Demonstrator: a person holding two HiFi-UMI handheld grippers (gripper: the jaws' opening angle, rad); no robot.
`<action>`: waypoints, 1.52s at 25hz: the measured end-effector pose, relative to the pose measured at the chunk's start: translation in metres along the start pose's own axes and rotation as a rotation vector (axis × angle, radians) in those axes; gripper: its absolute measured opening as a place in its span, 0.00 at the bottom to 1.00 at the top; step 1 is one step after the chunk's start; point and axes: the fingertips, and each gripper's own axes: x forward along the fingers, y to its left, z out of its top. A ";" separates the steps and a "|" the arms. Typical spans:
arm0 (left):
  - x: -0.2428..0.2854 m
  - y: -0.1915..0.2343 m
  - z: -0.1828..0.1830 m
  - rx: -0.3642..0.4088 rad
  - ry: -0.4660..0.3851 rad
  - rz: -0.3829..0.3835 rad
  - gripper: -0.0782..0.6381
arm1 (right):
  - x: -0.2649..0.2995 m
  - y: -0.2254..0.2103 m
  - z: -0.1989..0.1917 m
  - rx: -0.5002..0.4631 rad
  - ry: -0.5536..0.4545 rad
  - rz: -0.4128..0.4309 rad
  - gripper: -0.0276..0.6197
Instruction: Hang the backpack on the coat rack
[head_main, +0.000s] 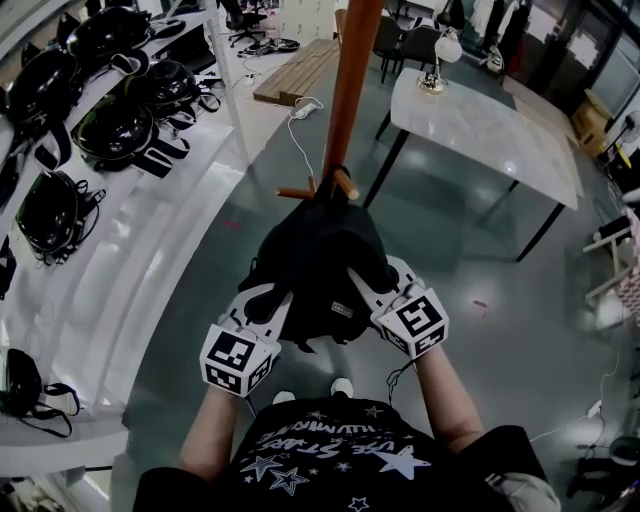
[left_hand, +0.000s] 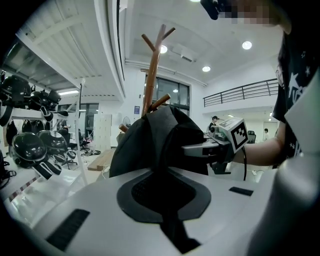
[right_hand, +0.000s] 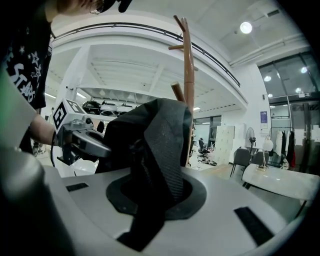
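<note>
Left gripper (head_main: 272, 303): fingers pinched together on a thin fold of the black fabric backpack (head_main: 320, 255). Right gripper (head_main: 368, 288): fingers clamped on its padded mesh strap (right_hand: 162, 145). Two-sided hold prob. keeps the bag spread and steady. Bag's top sits at the short pegs (head_main: 346, 184) of the tall brown wooden coat rack (head_main: 350, 80). Can't tell if it's hooked yet.

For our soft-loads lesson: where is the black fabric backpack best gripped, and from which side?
I'd grip the black fabric backpack by its mesh-padded strap and upper fabric, left claw and right claw from the person's side: it sags, and its far side must face the pegs of the brown wooden coat rack.
</note>
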 end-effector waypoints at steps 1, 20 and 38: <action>0.001 0.002 -0.001 -0.003 0.004 -0.001 0.15 | 0.002 -0.001 -0.002 0.007 0.004 -0.001 0.16; 0.032 0.033 -0.049 -0.009 0.124 0.009 0.15 | 0.028 -0.018 -0.049 0.089 0.099 -0.104 0.30; 0.052 0.027 -0.056 0.083 0.113 -0.066 0.16 | -0.039 -0.010 -0.076 0.138 0.138 -0.362 0.49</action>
